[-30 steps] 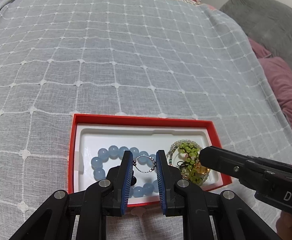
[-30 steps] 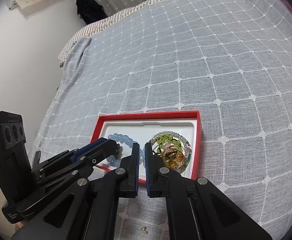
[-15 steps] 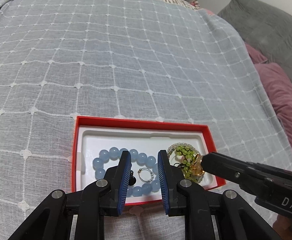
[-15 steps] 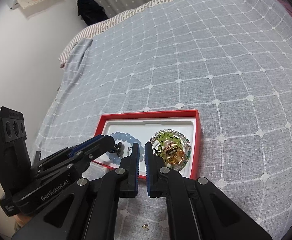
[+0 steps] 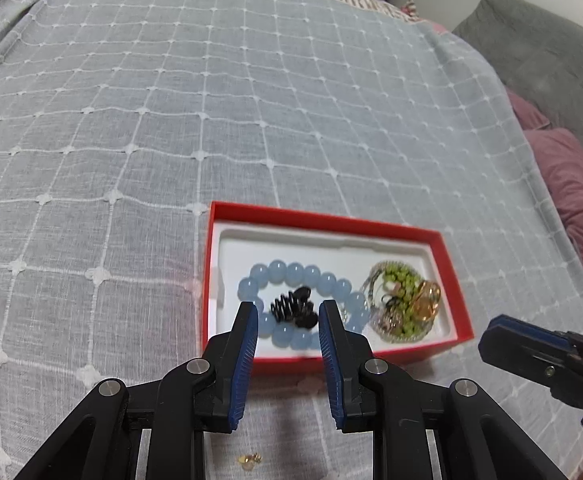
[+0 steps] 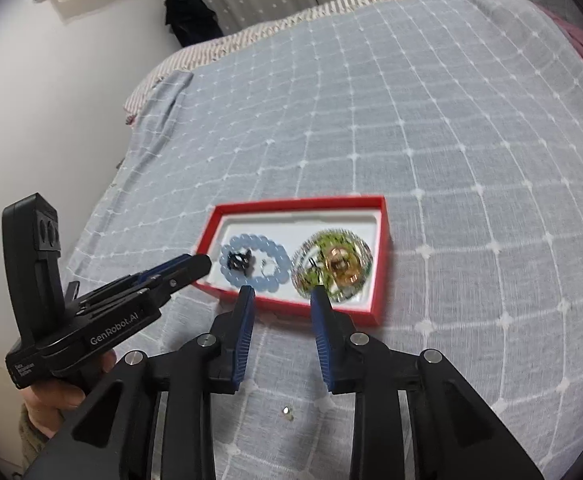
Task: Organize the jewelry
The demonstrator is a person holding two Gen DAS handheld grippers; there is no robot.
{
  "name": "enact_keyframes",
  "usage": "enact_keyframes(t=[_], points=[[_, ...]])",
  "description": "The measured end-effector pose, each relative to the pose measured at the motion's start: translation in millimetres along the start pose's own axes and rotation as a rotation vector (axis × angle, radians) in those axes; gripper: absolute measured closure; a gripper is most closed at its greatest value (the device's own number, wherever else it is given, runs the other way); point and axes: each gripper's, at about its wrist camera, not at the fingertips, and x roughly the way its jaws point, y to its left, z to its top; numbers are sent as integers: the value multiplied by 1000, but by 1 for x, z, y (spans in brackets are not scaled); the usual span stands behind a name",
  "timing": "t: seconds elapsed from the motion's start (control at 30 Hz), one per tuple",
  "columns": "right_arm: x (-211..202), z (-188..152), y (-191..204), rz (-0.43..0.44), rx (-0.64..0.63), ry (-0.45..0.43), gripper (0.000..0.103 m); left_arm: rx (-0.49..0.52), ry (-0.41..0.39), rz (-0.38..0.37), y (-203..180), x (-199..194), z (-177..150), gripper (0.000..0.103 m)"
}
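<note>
Nearest in the left wrist view: a small gold-coloured stud or earring (image 5: 250, 459) lies on the bedspread between the base of the black arms; right wrist view shows a similar tiny metal bit (image 6: 287, 411) on the cloth just ahead of that rig, too small to tell what it is.

Left gripper (image 5: 288, 312): blue-padded fingers (image 5: 247, 332) spread apart w/ nothing between them, tips over the near red rim of the box. Right gripper (image 6: 279, 294): fingers likewise apart and empty, tips at the near edge of the box. In the left view the right gripper's tip sits lower right, apart from the box.

Shallow red cardboard box w/ white moulded insert (image 5: 449, 264) rests on the grey bedspread w/ white grid stitching (image 5: 171, 120). Inside, left part: pale blue round-bead bracelet (image 5: 291, 272) lying flat in a ring; within the ring, a small black coiled piece w/ dark beads (image 5: 293, 308), and in the right wrist view a small silvery ring (image 6: 266, 267) also inside the ring. Right part of the insert: green-bead strand coiled w/ clear beads (image 5: 397, 280), touching the blue bracelet, w/ an amber-gold ring-like piece (image 5: 425, 300) on top; somewhat blurred.

Further off: striped bed edge, purple pillows (image 5: 571, 196) & grey cushion (image 5: 543, 52) at the right, white wall behind.
</note>
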Motion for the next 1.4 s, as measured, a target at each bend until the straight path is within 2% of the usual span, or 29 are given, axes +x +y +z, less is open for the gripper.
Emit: enact_keyframes(t=[0.13,0.3,0.5,1.03,1.27,1.4], points=[[-17,-3,15,18,-55,-29,72,32,8,24,-4,-4,-6,77],[-5,-11,12,-10,-42,32,72,43,45,58,1,-2,-16,77],[-10,-16,15,2,-47,40,72,21,85,60,9,-4,-32,77],[4,-55,9,-42,-34,156,72,-7,141,112,18,0,-58,77],[12,-63,12,-44,-44,177,72,37,159,109,5,8,-67,77],[15,-64,13,-49,-47,185,72,61,178,132,1,15,-71,77]])
